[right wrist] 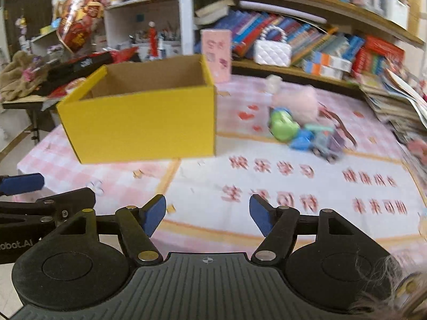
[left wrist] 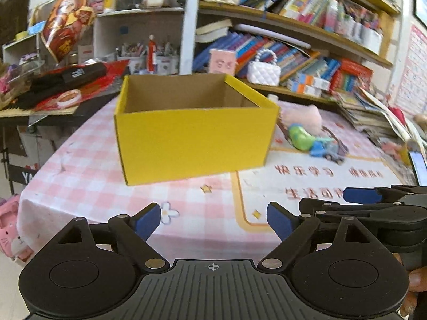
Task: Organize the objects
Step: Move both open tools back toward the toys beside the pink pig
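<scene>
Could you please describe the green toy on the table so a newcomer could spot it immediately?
Find the yellow box on the checked tablecloth. Right of it lies a toy cluster; the green toy sits nearest the box, rounded, bright lime, below the pink fluffy item.

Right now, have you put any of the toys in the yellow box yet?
As far as these views show, nothing is in the yellow box yet. The left gripper and right gripper are both open and empty. Still left: the pink fluffy toy, the green toy and the small blue toys, lying beside the box on the tablecloth.
</scene>
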